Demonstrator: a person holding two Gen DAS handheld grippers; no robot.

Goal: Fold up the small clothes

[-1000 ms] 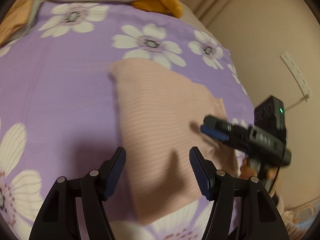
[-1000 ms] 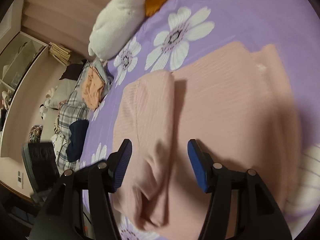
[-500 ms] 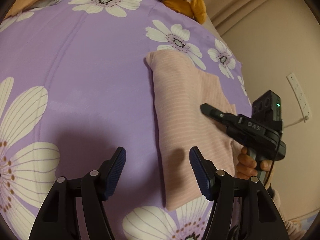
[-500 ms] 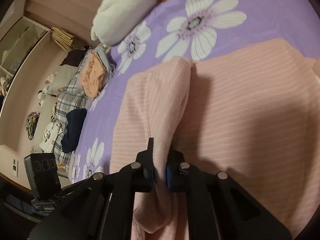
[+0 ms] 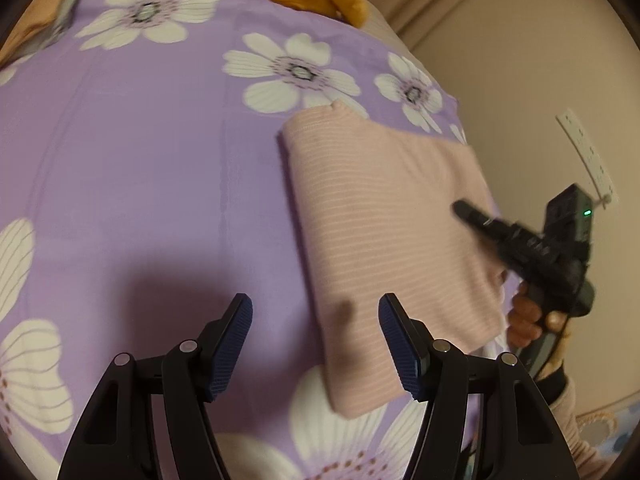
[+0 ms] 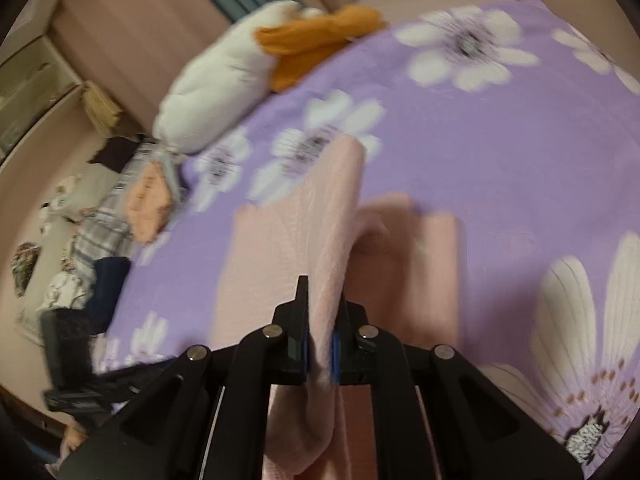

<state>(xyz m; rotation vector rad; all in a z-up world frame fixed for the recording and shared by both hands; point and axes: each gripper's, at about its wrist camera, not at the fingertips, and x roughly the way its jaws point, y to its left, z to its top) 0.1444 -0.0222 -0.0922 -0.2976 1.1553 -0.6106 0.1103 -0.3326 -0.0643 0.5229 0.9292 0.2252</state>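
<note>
My right gripper [image 6: 320,334] is pinched tight on a raised fold of the pink striped garment [image 5: 384,240]; the cloth stands up between my jaws while the rest lies on the purple flowered bedspread [image 5: 140,180]; my left gripper [image 5: 315,334] hangs wide open above the bedspread, holding nothing, with the garment's near edge just past its right finger; a white and orange plush [image 6: 248,76] lies at the far end of the bed; folded clothes [image 6: 148,200] are piled beyond.
</note>
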